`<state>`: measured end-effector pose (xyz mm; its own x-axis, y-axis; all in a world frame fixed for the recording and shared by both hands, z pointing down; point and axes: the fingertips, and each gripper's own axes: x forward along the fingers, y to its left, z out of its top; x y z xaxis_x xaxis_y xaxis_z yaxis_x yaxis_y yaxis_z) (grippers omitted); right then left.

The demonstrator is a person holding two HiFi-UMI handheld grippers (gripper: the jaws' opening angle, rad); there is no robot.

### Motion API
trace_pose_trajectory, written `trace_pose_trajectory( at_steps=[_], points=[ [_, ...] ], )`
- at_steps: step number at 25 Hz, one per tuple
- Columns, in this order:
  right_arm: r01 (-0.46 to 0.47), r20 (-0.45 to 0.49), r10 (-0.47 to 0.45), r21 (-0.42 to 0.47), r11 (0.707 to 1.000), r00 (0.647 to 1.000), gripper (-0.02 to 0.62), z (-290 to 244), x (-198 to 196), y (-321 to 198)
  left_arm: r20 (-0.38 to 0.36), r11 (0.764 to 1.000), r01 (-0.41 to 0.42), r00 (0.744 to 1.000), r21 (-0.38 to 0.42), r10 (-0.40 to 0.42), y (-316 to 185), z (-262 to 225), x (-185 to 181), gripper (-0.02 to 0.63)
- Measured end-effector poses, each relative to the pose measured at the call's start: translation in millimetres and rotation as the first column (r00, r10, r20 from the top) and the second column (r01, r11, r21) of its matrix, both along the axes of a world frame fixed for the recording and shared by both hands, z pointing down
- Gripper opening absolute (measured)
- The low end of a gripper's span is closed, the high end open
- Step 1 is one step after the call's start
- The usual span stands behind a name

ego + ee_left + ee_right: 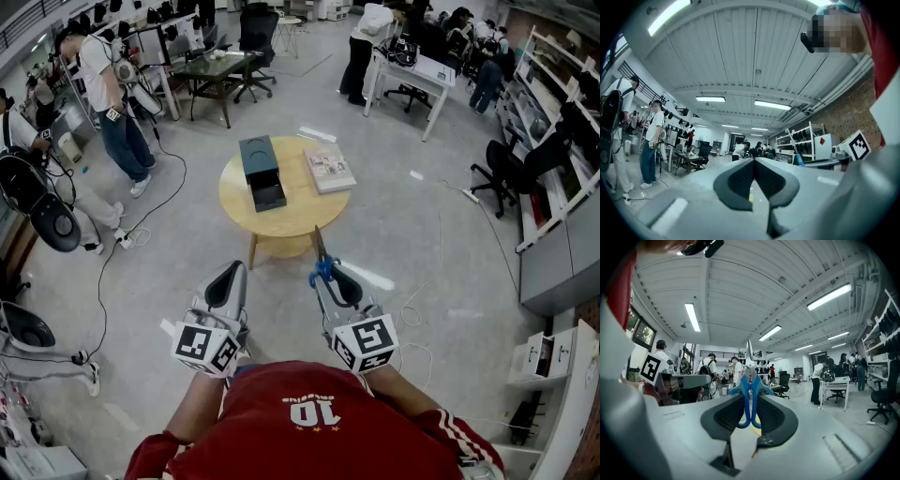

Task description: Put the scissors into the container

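I hold blue-handled scissors (322, 263) upright in my right gripper (330, 278), whose pads press on both handle loops; the blades point forward and up toward the table. In the right gripper view the scissors (749, 394) stand between the two pads of the right gripper (750, 403). My left gripper (228, 276) is shut and empty; in its own view the left gripper (754, 164) has its pads meeting with nothing between them. The dark container (261, 172), a box with an open drawer, sits on the round wooden table (240, 203) ahead of both grippers.
A book (328, 170) lies on the table right of the container. Cables (141, 234) trail over the floor to the left. People stand at the left (112, 94) and at desks (412, 70) behind. Office chairs (511, 169) and shelves (553, 94) line the right side.
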<state>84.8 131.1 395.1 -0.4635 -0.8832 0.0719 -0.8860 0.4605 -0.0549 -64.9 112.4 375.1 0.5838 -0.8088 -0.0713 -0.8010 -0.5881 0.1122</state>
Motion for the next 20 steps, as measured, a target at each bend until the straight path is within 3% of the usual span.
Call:
trace_pose_trajectory(
  at_steps=[11,20],
  points=[
    [-0.033,0.007,0.033,0.023,0.999,0.999,0.086,-10.4,-1.6,-0.9,0.015,0.999,0.044,0.999,0.029,-0.044,1.7,-8.8,-18.4,0.002],
    [0.004,0.021,-0.005,0.060,0.998,1.000,0.084,-17.4,-9.0,-1.1,0.032,0.998,0.055,0.998,0.028,-0.056,4.2,-11.3,-22.2,0.002]
  ],
)
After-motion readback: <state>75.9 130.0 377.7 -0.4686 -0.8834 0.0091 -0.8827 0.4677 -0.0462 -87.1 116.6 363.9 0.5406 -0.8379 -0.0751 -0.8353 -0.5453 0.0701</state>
